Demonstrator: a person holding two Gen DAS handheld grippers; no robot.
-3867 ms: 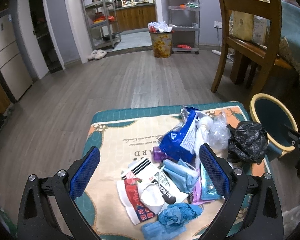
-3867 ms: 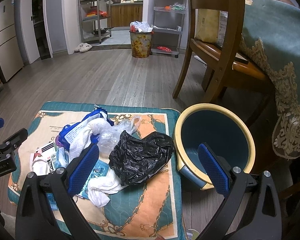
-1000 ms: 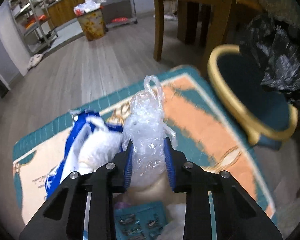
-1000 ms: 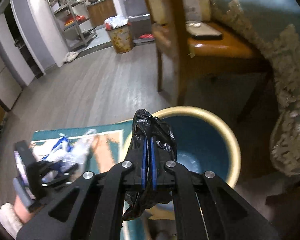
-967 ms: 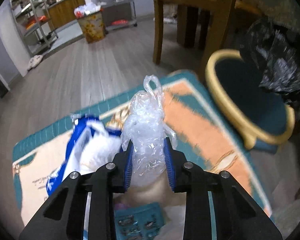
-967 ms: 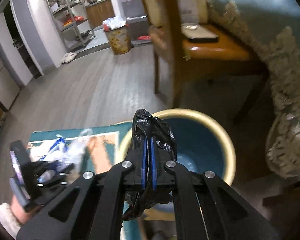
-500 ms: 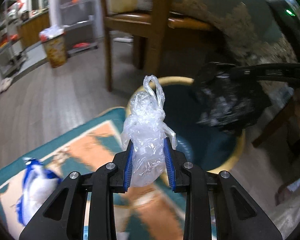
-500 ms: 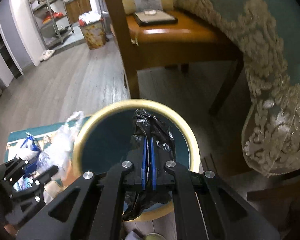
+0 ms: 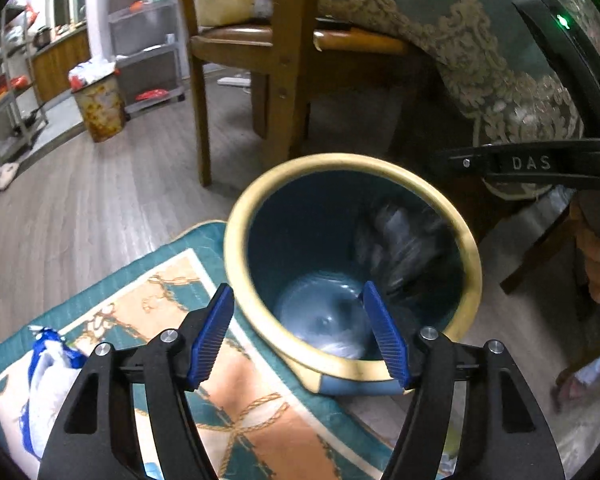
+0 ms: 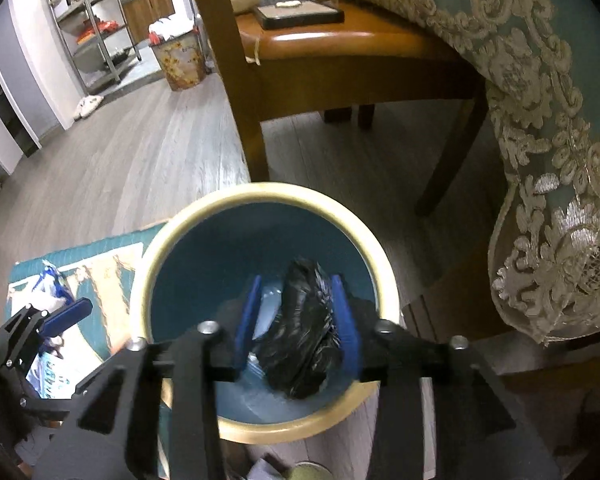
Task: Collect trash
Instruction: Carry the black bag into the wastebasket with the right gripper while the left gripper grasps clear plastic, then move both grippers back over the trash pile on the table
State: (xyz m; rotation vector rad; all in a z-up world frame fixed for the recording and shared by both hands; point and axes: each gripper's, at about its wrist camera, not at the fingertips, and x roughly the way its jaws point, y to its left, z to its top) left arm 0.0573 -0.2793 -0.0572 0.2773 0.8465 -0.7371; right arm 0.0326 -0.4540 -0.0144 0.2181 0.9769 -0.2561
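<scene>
Blue-padded left gripper: jaws spread wide, nothing between them; poised over near rim of bin.
Right gripper: jaws parted, released; above bin mouth; black bag seen between the pads, contact not discernible.
Bin: blue inside, yellow rim; upright on floor, touching mat edge.
Black bag: crumpled, inside bin, toward right wall in left view; motion-blurred there.
Clear plastic bag: pale, at bin bottom; outline indistinct.
Mat: teal and orange, chain pattern; under left gripper.
Blue-white wrapper: on mat, well apart from bin, at left.
Chair: wooden, behind bin.
Tablecloth: teal, lace-edged, hanging at right.
Far bin: floral, full, near metal shelving.
</scene>
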